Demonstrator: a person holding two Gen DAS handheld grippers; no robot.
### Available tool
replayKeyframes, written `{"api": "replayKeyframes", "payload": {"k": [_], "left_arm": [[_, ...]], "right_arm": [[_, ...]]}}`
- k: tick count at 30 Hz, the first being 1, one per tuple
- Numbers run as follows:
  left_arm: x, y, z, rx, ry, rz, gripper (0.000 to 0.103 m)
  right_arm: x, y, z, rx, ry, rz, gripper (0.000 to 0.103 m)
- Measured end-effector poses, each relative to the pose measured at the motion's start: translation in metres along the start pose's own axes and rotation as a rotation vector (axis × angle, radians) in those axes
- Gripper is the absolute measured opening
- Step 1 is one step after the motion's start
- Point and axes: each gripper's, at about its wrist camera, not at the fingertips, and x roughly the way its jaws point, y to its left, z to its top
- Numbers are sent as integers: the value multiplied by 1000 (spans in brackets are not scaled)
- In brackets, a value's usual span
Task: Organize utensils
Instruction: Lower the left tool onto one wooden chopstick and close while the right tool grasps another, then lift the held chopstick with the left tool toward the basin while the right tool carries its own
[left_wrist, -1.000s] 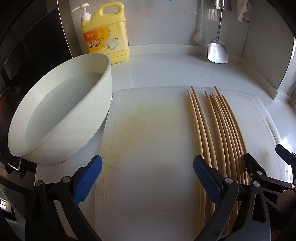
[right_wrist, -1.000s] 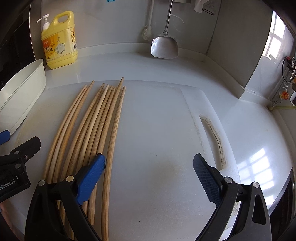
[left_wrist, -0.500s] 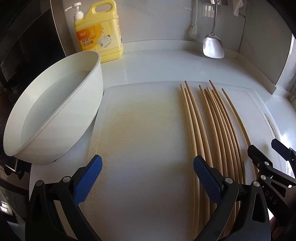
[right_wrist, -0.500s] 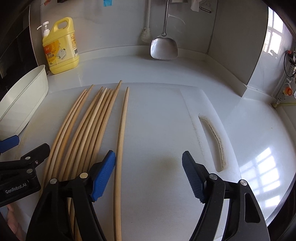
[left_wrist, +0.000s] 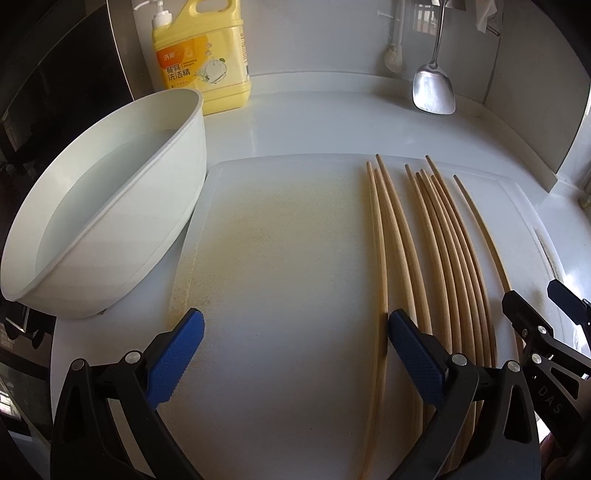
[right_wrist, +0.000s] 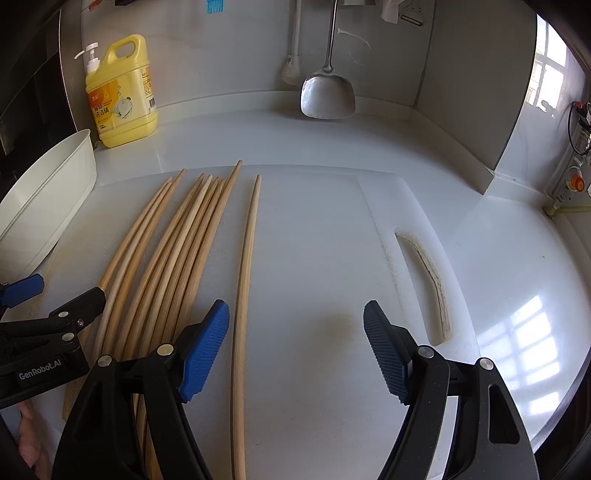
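Bamboo chopsticks (right_wrist: 184, 251) lie in a loose fan on the white board (right_wrist: 314, 240), tips toward its far edge, with 1 stick (right_wrist: 245, 266) set a little apart on the side nearer the board's handle slot (right_wrist: 424, 280). The right gripper (right_wrist: 295, 347) hangs above the board's near edge; its jaws have just been closing yet stand apart, that lone stick lying just inside the left blue pad, untouched. The left gripper (left_wrist: 295, 354) has its jaws wide apart over the bare, yellow-stained part of the board, nothing between them. On its black body, seen from the right wrist, white lettering reads "GenRobot.AI". A white basin (left_wrist: 103, 206) holding water sits off the board's left edge. Behind it, at the counter's back edge, stands a yellow soap jug (left_wrist: 203, 62) with Chinese characters on an orange label. A steel spatula (right_wrist: 327, 96) hangs on the wall.
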Motion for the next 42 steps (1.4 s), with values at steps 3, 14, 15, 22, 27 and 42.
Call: {"api": "replayKeyframes", "payload": {"k": [3,14,15,22,27,42], "left_arm": [[4,5,4,-39,9,-8,98],[6,-10,16,27,-34,-13,84],[5,-11,15,30,-38,-26,76],[-3,-30,13,81,-45,-90,29],[-7,-43,8,130,-58,-65,7],[-15,-17,13,13,7,-158,7]], "right_arm": [[2,1,2,-6,-3,1,72],[10,9,12,-54,-9,22,70],[9,9,12,-55,-9,36,64],[5,17,9,-68,-11,88,29],[4,20,9,-83,-16,89,7],[-6,0,10,7,-1,158,6]]}}
